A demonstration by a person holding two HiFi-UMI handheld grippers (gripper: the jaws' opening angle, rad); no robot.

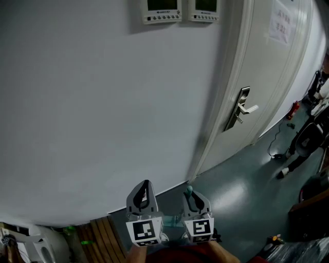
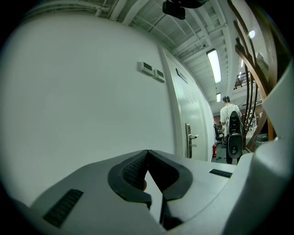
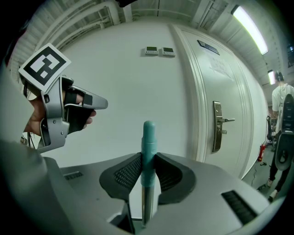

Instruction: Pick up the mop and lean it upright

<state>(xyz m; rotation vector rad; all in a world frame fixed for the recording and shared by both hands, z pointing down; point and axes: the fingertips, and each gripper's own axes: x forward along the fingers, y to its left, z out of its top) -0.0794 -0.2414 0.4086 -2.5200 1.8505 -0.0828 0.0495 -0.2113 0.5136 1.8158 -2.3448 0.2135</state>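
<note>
Only the top of the mop shows: a teal grip (image 3: 148, 137) on a metal shaft (image 3: 146, 202), standing upright between the pads of my right gripper (image 3: 148, 159), which is shut on it. In the head view the teal tip (image 1: 189, 190) pokes up from the right gripper (image 1: 193, 197) near the bottom edge. The mop's head is hidden. My left gripper (image 1: 146, 186) hovers just left of it, close to the white wall (image 1: 103, 113). Its jaws meet at the tips with nothing between them, as the left gripper (image 2: 147, 153) shows in its own view.
A white door (image 1: 267, 77) with a metal lever handle (image 1: 242, 110) stands right of the wall. Two wall controllers (image 1: 180, 10) hang high up. Wooden slats (image 1: 105, 236) lie at bottom left. A red extinguisher (image 1: 294, 109), cables and a person (image 2: 228, 114) are beyond the door.
</note>
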